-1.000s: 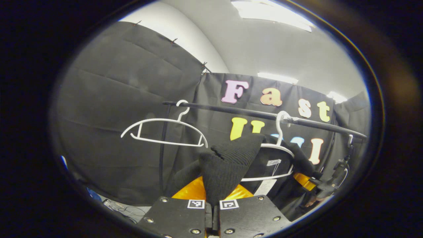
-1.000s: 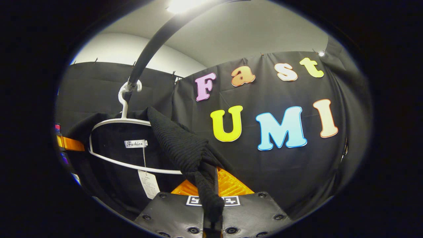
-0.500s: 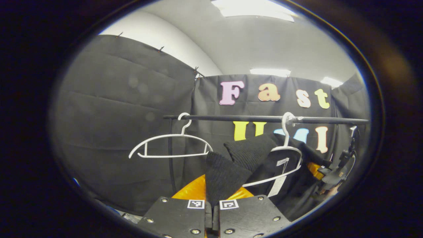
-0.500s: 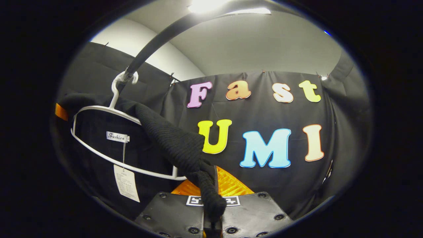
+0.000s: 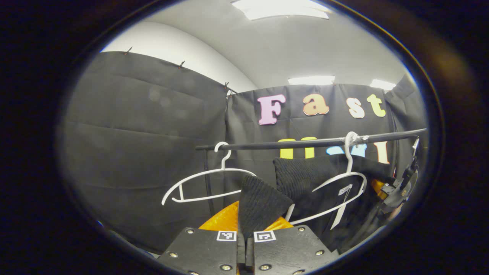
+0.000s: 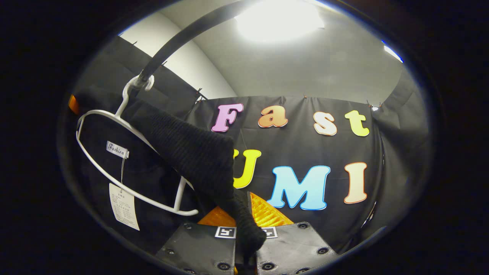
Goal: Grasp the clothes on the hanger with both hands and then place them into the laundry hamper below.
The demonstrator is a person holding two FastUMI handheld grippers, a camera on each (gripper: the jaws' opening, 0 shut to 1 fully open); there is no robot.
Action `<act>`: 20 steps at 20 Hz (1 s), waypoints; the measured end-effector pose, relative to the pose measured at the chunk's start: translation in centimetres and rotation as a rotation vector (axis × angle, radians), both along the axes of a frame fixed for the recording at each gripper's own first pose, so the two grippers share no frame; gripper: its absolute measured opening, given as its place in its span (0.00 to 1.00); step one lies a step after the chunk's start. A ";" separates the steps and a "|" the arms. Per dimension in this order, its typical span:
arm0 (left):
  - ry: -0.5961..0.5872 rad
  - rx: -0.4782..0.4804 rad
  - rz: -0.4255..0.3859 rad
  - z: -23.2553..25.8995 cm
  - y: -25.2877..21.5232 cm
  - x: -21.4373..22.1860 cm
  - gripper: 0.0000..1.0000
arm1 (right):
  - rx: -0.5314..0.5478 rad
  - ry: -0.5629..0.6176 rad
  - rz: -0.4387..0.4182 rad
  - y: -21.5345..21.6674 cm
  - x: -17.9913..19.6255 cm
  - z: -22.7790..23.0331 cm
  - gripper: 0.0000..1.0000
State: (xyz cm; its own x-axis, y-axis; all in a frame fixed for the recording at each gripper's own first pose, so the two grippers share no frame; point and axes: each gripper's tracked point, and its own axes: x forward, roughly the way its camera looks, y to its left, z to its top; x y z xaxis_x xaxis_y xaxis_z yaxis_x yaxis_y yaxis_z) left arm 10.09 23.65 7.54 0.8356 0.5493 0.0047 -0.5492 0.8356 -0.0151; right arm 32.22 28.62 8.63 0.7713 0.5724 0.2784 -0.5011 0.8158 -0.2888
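**Q:** Starting at the left of the left gripper view, what are you seeing?

**A:** I'm looking at a bare white hanger (image 5: 208, 186) hanging at centre left from the black rail (image 5: 305, 143), which is running across the middle of the frame. Right of it, the black knit garment (image 5: 301, 175) is draping over a second white hanger (image 5: 336, 191), tilted, at lower right. A paper tag (image 5: 339, 214) is dangling inside it.

**Q:** And the left gripper?

**A:** At bottom centre, the left gripper (image 5: 245, 238) is pinching a fold of the garment; both fingers are pressing together on the cloth. At the far right edge, I'm making out the right gripper (image 5: 397, 189) against the garment's other shoulder.

**Q:** Now the right gripper view?

**A:** At upper left, the rail (image 6: 179, 42) is arching overhead, and the tilted hanger (image 6: 126, 168) is hooking onto it. The garment (image 6: 183, 149) is stretching down from there toward bottom centre, where the right gripper (image 6: 246, 244) is clamping a twisted strip of it between both fingers.

**Q:** So where is the garment sitting?

**A:** It's hanging partly on its hanger, gripped at both ends.
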 end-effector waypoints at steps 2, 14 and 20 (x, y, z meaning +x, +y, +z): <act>-0.002 0.007 0.005 0.3 0.3 0.2 0.03 | -0.014 -0.036 0.000 0.3 0.1 0.4 0.00; 0.041 -0.034 -0.109 -1.4 5.9 2.0 0.04 | -0.111 -0.212 0.057 3.1 1.8 -0.4 0.01; -0.031 -0.117 -0.159 -3.7 6.4 2.2 0.03 | -0.025 -0.132 0.102 4.2 2.0 0.4 0.01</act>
